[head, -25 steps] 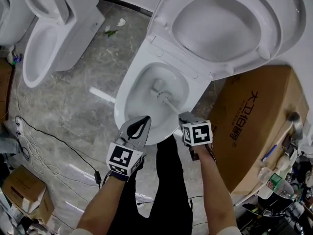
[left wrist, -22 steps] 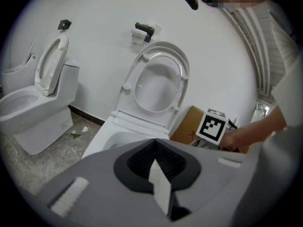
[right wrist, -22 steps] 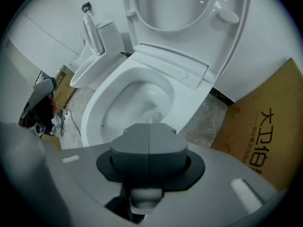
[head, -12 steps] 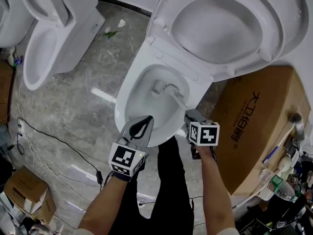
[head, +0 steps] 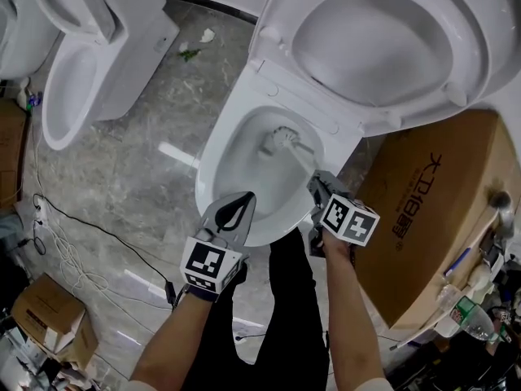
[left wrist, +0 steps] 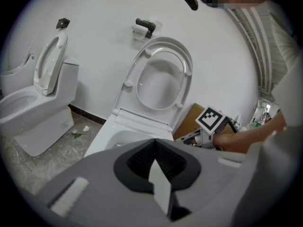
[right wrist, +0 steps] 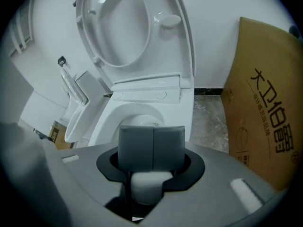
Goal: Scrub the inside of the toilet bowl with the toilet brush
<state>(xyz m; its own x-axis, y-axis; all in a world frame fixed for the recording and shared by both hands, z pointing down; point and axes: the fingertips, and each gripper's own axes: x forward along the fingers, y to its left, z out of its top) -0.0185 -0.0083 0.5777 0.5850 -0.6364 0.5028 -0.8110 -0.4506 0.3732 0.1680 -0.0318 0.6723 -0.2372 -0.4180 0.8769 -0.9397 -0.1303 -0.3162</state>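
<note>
White ceramic toilet bowl, seat up. My left hand-held gripper hangs over the bowl's near rim, jaws together, empty. My right hand-held gripper, at the bowl's near-right rim, is clamped on the white plastic toilet brush. In the last second its head slid toward the bowl's back wall, so I judge scrubbing is under way.

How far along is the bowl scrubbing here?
Done: the seat and lid are up and the right tool is shut on the toilet brush. In hand: the brush head sits inside the toilet bowl, near its back wall. The left tool is shut, empty, by the front rim. Left: how much of the bowl is scrubbed can't be told.
</note>
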